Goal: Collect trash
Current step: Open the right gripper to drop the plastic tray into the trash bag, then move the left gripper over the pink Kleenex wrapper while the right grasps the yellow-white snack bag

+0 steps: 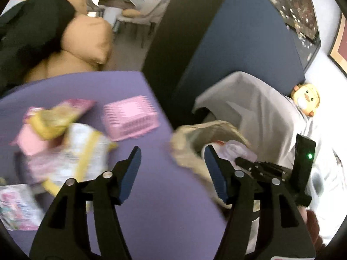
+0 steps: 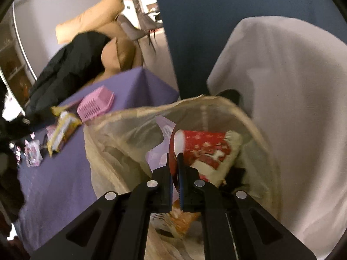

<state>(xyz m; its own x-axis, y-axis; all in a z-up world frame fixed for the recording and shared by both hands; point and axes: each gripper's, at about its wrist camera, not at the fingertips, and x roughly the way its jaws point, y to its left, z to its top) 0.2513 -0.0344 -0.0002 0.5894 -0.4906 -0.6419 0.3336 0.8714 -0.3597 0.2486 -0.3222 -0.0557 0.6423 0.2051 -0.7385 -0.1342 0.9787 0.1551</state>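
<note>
My left gripper (image 1: 172, 151) is open over the purple table (image 1: 151, 195), with nothing between its fingers. To its left lie blurred wrappers: a white-and-yellow packet (image 1: 86, 151), a pink-and-yellow packet (image 1: 65, 110) and a pink printed packet (image 1: 15, 208). Off the table's right edge hangs a translucent beige trash bag (image 2: 121, 134), its rim (image 1: 188, 158) just ahead of my left gripper. My right gripper (image 2: 174, 156) is over the bag's mouth, shut on the thin edge of a red wrapper (image 2: 203, 149). A lilac wrapper (image 2: 156, 156) lies inside the bag. The right gripper (image 1: 240, 160) also shows over the bag in the left wrist view.
A pink slatted basket (image 1: 130, 117) lies upside down on the table. Behind the bag are a pale cloth-covered seat (image 2: 282, 86) and a dark blue panel (image 2: 206, 32). A tan sofa (image 1: 86, 39) with a black garment (image 1: 28, 28) is beyond the table. A plush toy (image 1: 305, 96) rests at the right.
</note>
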